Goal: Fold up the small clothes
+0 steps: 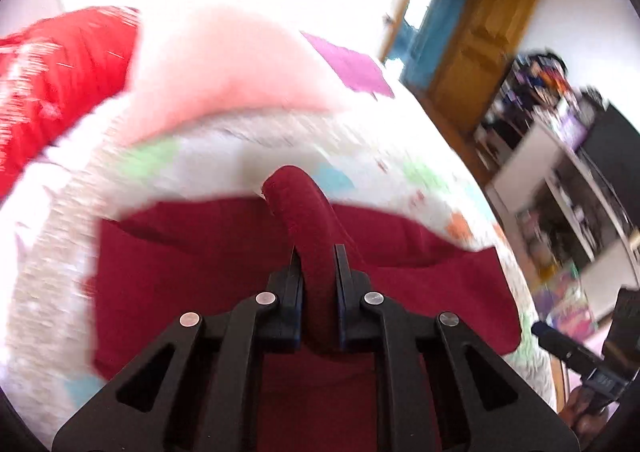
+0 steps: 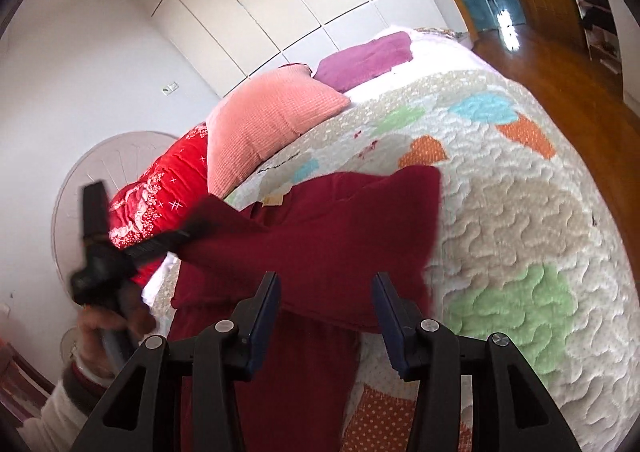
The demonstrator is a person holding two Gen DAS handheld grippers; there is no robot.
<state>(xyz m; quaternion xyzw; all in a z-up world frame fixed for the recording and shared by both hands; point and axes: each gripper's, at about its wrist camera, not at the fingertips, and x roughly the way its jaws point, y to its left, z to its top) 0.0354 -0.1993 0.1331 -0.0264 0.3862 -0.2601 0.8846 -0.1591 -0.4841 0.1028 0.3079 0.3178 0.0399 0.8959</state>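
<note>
Left tool (image 1: 318, 252) clamped on maroon garment (image 2: 320, 220), fold upward.

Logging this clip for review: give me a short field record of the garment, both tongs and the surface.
garment: dark red garment, partly lifted off the quilt
left tongs: shut on a fold of the garment
right tongs: open, empty, just above the garment
surface: patchwork quilt on a bed
nearby: pink pillow, red pillow, purple cloth
fold state: unfinished
</note>
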